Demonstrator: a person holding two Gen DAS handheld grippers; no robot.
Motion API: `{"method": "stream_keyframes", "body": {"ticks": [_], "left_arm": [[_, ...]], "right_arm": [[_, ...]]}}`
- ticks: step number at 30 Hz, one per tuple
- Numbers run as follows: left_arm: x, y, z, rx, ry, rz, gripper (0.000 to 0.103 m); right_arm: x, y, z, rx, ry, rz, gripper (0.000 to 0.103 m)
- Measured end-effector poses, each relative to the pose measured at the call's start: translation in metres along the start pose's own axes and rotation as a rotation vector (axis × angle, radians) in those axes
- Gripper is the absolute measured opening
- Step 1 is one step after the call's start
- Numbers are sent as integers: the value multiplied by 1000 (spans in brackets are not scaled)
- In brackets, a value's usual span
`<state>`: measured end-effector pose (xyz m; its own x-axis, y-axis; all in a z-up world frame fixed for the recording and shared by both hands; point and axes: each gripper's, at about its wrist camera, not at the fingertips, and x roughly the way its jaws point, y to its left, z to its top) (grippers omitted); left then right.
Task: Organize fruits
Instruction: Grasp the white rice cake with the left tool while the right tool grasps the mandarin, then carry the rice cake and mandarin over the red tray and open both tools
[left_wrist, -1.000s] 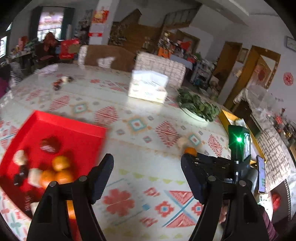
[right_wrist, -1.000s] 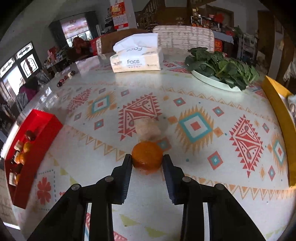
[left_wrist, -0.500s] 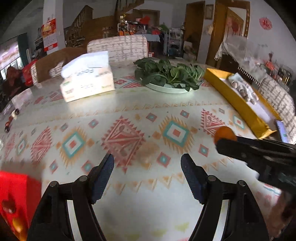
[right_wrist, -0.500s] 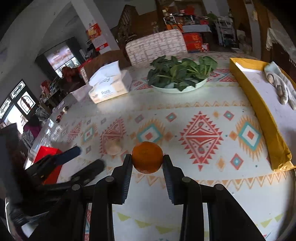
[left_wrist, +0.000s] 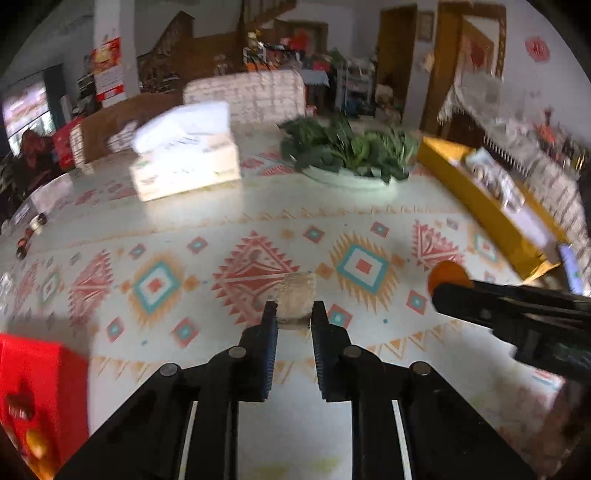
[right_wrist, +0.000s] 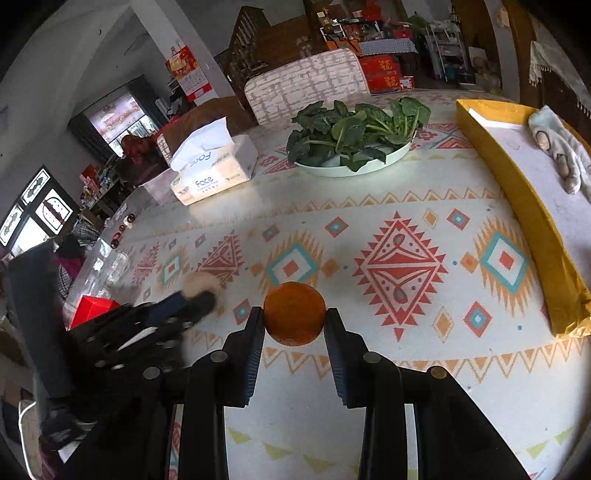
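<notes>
Between your right gripper's (right_wrist: 294, 320) two black ribbed fingers (right_wrist: 255, 332) sits a round orange citrus fruit (right_wrist: 294, 313); both pads press against its sides, and the fruit hangs clear above the patterned tablecloth (right_wrist: 399, 258). From the left wrist view, the same fruit (left_wrist: 447, 275) shows at the tip of the right gripper (left_wrist: 448, 291), to the right of your left gripper.

Your left gripper (left_wrist: 293, 314) is narrowed around a pale, squat beige fruit (left_wrist: 295, 299) that rests on the tablecloth (left_wrist: 159, 284). The fingers (left_wrist: 267, 328) flank its near end, but motion blur prevents you from telling whether they actually clamp it. In the right wrist view, this pale fruit (right_wrist: 201, 282) lies at the tip of the left gripper (right_wrist: 195, 301).

A red rectangular plastic tray (left_wrist: 40, 387) holding several fruits sits at the lower left edge of the table. Across the table stand a white tissue box (right_wrist: 214, 173), a white plate of green leafy vegetables (right_wrist: 354, 166) and a long yellow box (right_wrist: 524, 206).
</notes>
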<state>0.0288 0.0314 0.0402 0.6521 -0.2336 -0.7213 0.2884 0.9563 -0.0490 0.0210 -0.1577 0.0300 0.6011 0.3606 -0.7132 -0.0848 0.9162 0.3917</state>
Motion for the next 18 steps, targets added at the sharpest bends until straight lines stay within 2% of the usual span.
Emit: {"method": "stream_keyframes", "body": {"ticks": [5, 9, 11, 14, 18], "left_arm": [[-64, 33, -21, -125, -84, -2, 18], [-124, 77, -53, -250, -153, 58, 18], [-146, 103, -70, -322, -182, 108, 18], [-168, 143, -99, -402, -196, 253, 18], [-186, 189, -129, -488, -190, 331, 18]], "right_arm": [[-4, 10, -3, -22, -19, 61, 36], [-8, 25, -8, -60, -36, 105, 36], [-10, 33, -11, -83, -42, 111, 36], [-11, 48, -17, -114, -47, 122, 36], [-10, 78, -26, -192, -46, 96, 36]]}}
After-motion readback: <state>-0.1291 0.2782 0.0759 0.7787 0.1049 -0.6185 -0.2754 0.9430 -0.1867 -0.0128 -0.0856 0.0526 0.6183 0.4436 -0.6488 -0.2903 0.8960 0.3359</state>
